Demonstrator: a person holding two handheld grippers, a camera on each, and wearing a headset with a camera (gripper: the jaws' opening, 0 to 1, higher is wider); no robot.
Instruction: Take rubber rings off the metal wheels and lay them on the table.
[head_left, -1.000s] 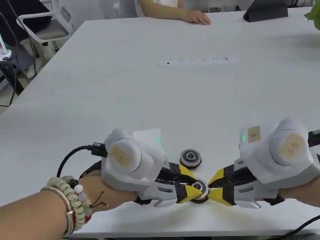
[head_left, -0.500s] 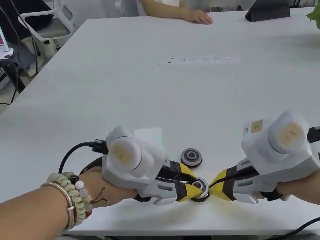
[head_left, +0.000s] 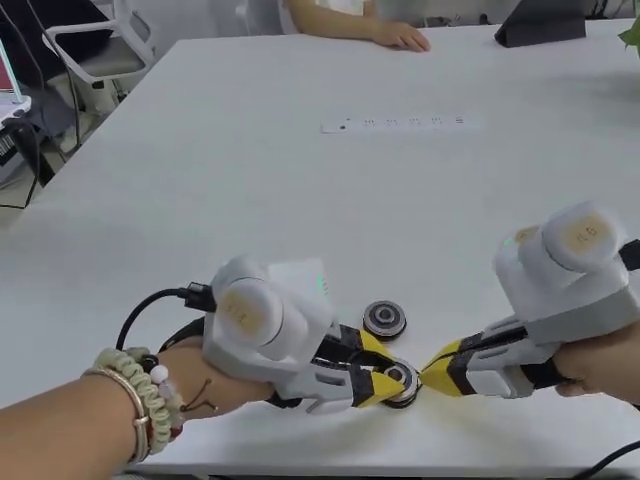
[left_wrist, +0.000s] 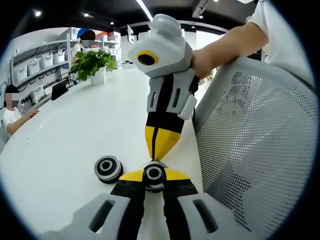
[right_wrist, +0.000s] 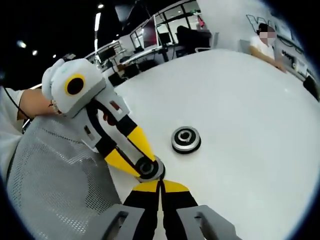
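A metal wheel with a black rubber ring (head_left: 401, 380) (left_wrist: 154, 175) (right_wrist: 149, 169) lies close to the table's front edge, and my left gripper (head_left: 392, 381) (left_wrist: 154, 176) is shut on it from the left. My right gripper (head_left: 424, 378) (right_wrist: 160, 183) comes in from the right with its jaws shut and its tips against that wheel's rim; I cannot tell whether they pinch the ring. In the left gripper view the right gripper (left_wrist: 158, 155) points down onto the wheel. A second ringed wheel (head_left: 384, 319) (left_wrist: 108, 168) (right_wrist: 186, 139) lies flat just beyond.
The white table (head_left: 250, 200) stretches far ahead, with its front edge just under my hands. A white power strip (head_left: 392, 124) lies mid-table. A person's hand (head_left: 400, 39) rests at the far edge. A grey mesh chair (left_wrist: 250, 140) stands behind the grippers.
The right gripper's body has lifted and swung out to the right, with its tips still at the wheel. The left gripper keeps its hold on the wheel.
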